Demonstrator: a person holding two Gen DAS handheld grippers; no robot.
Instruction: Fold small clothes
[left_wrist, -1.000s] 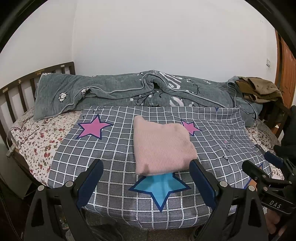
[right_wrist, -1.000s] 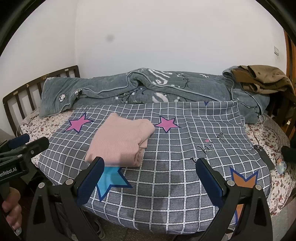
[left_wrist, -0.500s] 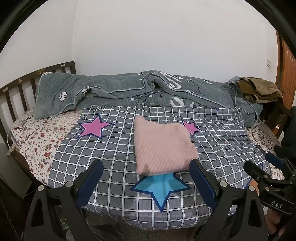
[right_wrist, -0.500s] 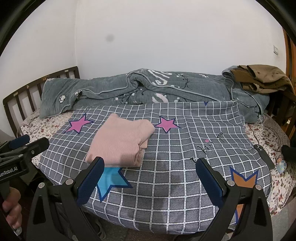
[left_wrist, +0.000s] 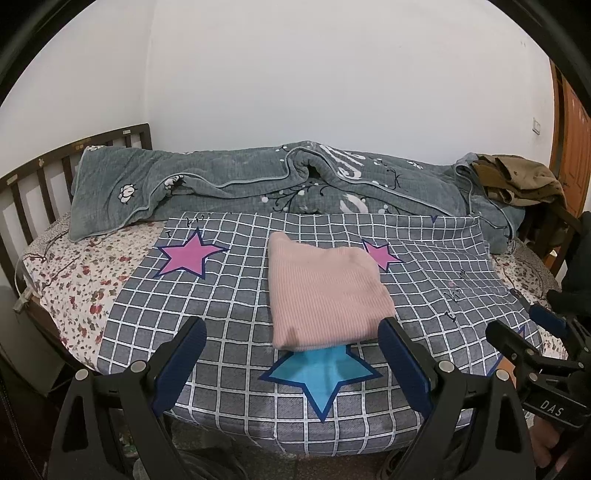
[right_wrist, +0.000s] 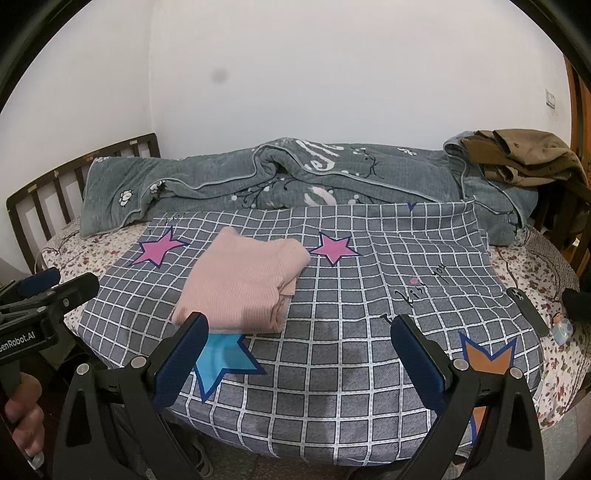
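While both grippers sit low in their own frames, neither touches any cloth: the left gripper (left_wrist: 291, 345) has its blue-padded jaws spread wide with nothing between them, and the right gripper (right_wrist: 300, 341) is likewise parted and empty. Folded pink garment (left_wrist: 325, 291) lies at centre of the left wrist view as a neat rectangle on the grey checked sheet (left_wrist: 229, 295); its near edge overlaps the top of a blue star (left_wrist: 321, 373) printed on the sheet. Same garment (right_wrist: 243, 284) appears left of centre in the right wrist view, layered edges visible on its right side. Pink star prints lie at upper left (left_wrist: 188, 254) and just right of the garment (left_wrist: 380, 254). Grey quilt (left_wrist: 258, 184) is bunched along the far side of the bed, with brown clothing (left_wrist: 517, 181) piled at the right end. Floral bedsheet (left_wrist: 74, 280) shows at left, wooden headboard (left_wrist: 44, 173) beyond it. Dark phone (right_wrist: 526, 310) rests at right of the right wrist view, on the floral sheet. Left gripper (right_wrist: 40, 291) also shows at the left edge there; right gripper (left_wrist: 535, 343) at the right edge of the left view.
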